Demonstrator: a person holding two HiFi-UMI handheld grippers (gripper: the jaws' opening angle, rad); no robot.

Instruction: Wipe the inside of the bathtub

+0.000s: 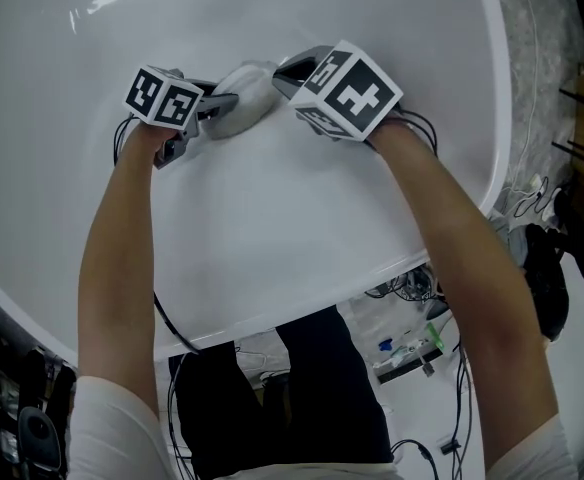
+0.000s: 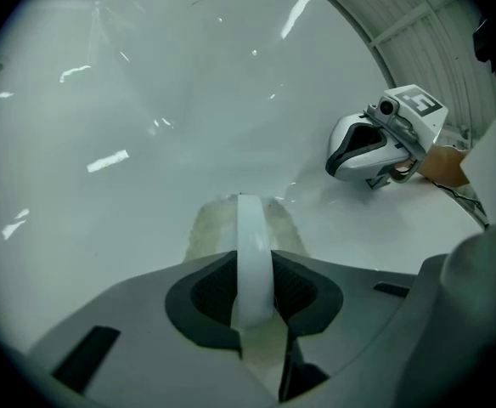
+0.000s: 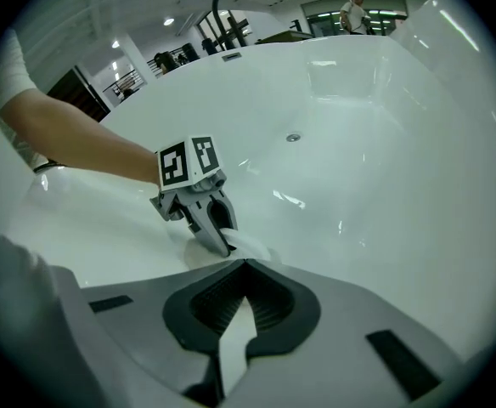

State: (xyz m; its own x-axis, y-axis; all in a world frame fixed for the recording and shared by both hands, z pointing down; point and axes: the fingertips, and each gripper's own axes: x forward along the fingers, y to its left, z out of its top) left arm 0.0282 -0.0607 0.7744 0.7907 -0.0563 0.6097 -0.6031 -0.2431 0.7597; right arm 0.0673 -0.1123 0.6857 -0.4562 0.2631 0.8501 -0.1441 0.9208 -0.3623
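Left gripper (image 1: pixel 217 105) pins the pale folded cloth (image 1: pixel 247 93) to the glossy white bathtub (image 1: pixel 272 228), mid-wipe. The right gripper (image 1: pixel 284 76) sits closed alongside. Next comes a firm sweep onward.

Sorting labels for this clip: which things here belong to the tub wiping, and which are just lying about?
In the job: bathtub, cloth, left gripper, right gripper.
Lying about: cables on the floor, small items beside them.

The glossy white bathtub (image 1: pixel 272 228) carries everything. A pale, crumpled cloth (image 1: pixel 244 93) lies on its sloping inner surface, toward the far side. A small round fitting (image 3: pixel 293 137) sits farther off in the basin, and a dark faucet (image 3: pixel 227 2) stands at the far rim.
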